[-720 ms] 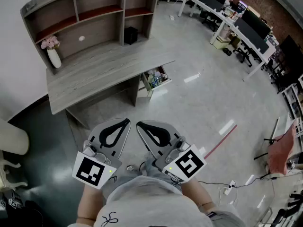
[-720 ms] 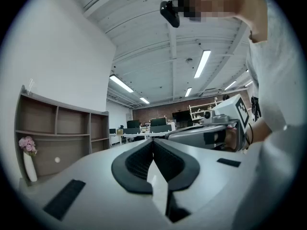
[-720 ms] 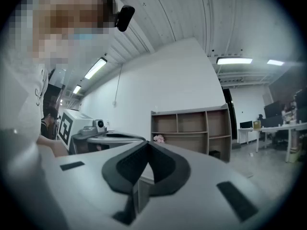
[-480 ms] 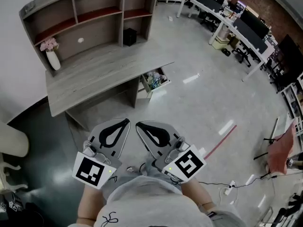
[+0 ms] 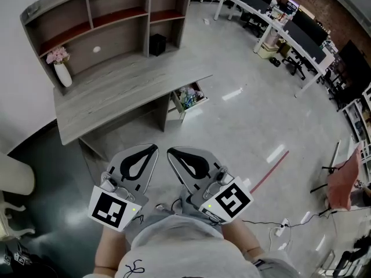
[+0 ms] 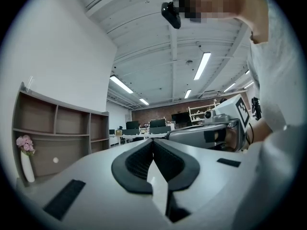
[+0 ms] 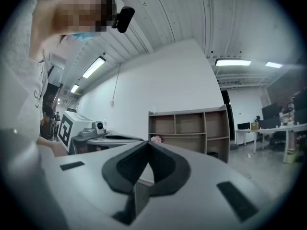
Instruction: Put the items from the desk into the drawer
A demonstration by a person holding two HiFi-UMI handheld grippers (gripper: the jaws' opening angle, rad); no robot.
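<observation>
Left claw (image 5: 153,148): tips pressed together with nothing pinched between them, held low against the person's body and pointing toward the desk.
Right claw (image 5: 171,152): tips likewise pressed together and empty, just beside the left claw without touching it.
Grey wooden tabletop (image 5: 127,86): well apart from both claws, across a stretch of glossy floor.
Grey shelf unit (image 5: 116,16): stands along the rear of the tabletop, against the white wall.
White vase of pink flowers (image 5: 61,68): upright at the tabletop's left rear, just in front of the shelf unit.
Small black box (image 5: 157,43): sits in a lower compartment toward the shelf unit's right end.
Open drawer (image 5: 184,112): pulled out below the tabletop's right end.
Colourful items (image 5: 188,96): lie inside the open drawer, too small to tell apart.
Head view alone: shows the drawer, what lies in it, the tabletop's surface and a red floor stripe (image 5: 269,172).
Left gripper view alone: shows ceiling light strips (image 6: 202,65) and the right claw's marker cube (image 6: 241,110) close at the right. The vase appears at its far left.
Right gripper view alone: shows the left claw's marker cube (image 7: 66,124) at the left. The shelf unit rises behind the closed tips, and the pink flowers peek just above them.
</observation>
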